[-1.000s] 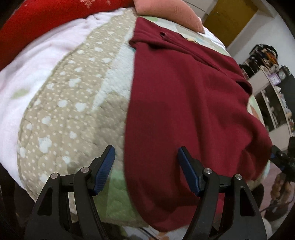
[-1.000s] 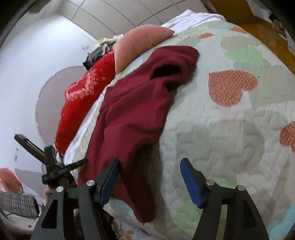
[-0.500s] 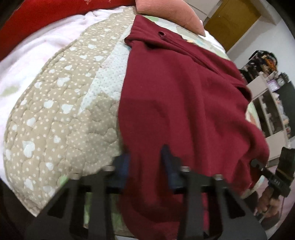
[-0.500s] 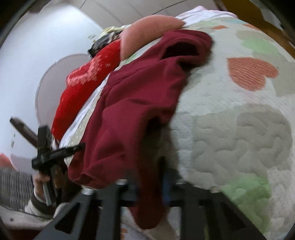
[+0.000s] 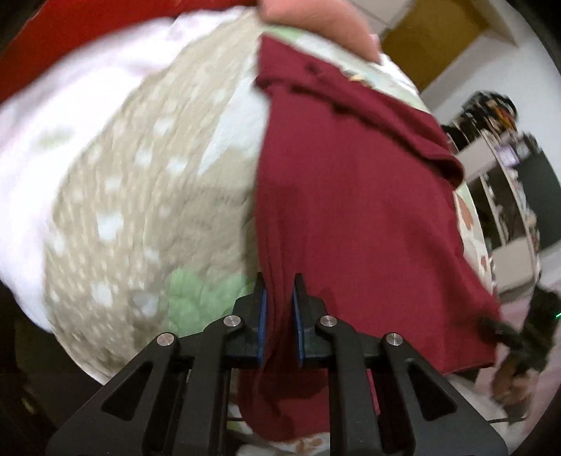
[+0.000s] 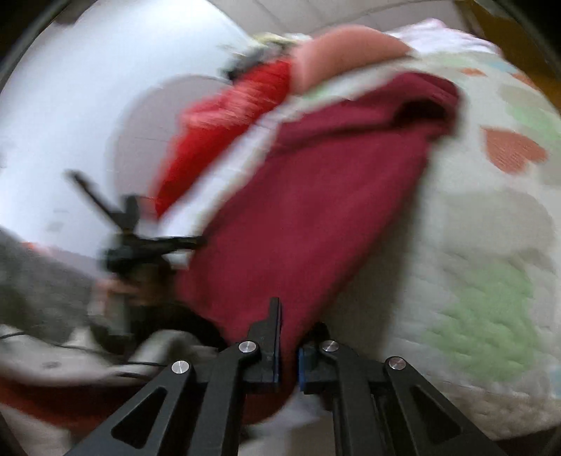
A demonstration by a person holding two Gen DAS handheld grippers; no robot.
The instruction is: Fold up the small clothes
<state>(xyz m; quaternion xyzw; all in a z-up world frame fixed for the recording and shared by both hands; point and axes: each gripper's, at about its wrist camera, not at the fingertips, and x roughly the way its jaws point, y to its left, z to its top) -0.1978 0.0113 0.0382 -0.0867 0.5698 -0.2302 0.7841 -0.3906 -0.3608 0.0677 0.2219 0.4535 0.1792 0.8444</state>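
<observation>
A dark red garment (image 5: pixel 350 210) lies spread over the quilted bed, its collar end far from me. In the left wrist view my left gripper (image 5: pixel 278 284) is shut on a bunched fold at the garment's near left edge, and the cloth hangs down between the blue pads (image 5: pixel 261 315). In the right wrist view the garment (image 6: pixel 315 193) runs up from my right gripper (image 6: pixel 291 315), which is shut on its near right corner. The cloth is stretched between the two grips. Both views are blurred.
The quilt (image 6: pixel 491 228) with heart patches covers the bed. A pink pillow (image 5: pixel 315 24) and a bright red blanket (image 6: pixel 228 115) lie at the far end. A pale fleece (image 5: pixel 70 122) lies to the left. Shelves (image 5: pixel 508 196) stand on the right beyond the bed.
Both grippers went from wide open to shut on the garment's near edge. The hem is now gathered and pulled tighter, and both cameras have shifted sideways.
</observation>
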